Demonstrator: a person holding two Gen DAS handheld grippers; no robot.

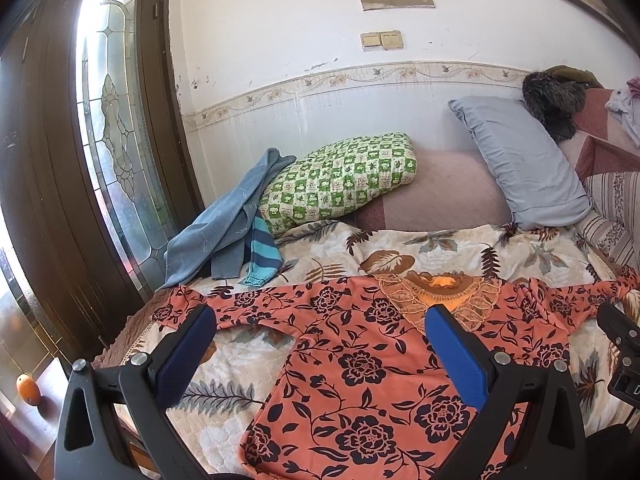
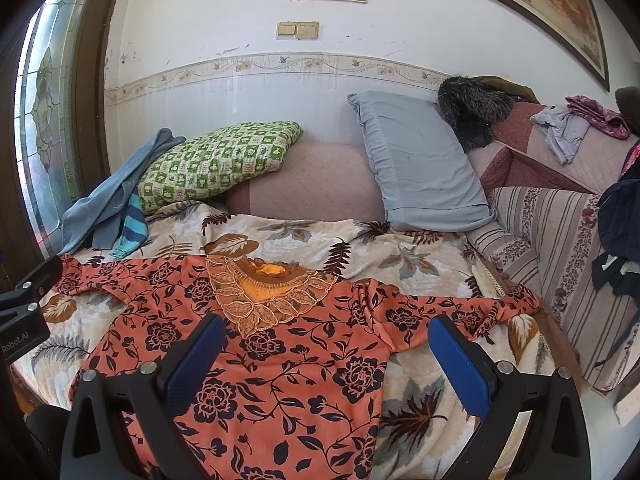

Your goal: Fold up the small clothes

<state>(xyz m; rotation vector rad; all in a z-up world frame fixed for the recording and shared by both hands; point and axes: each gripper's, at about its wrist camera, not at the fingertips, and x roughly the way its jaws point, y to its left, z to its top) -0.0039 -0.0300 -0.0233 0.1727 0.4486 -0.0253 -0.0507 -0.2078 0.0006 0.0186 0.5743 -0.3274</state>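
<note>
While both claws gape, the blouse (image 1: 360,360) lies flat, sleeves spread.

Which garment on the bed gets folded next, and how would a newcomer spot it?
On the leaf-print bedspread, nearest the camera, lies the orange floral top, spread flat with both sleeves stretched out. Unlike the crumpled blue clothes heaped beside the green checked pillow, it has dark flowers and an embroidered collar.
</note>
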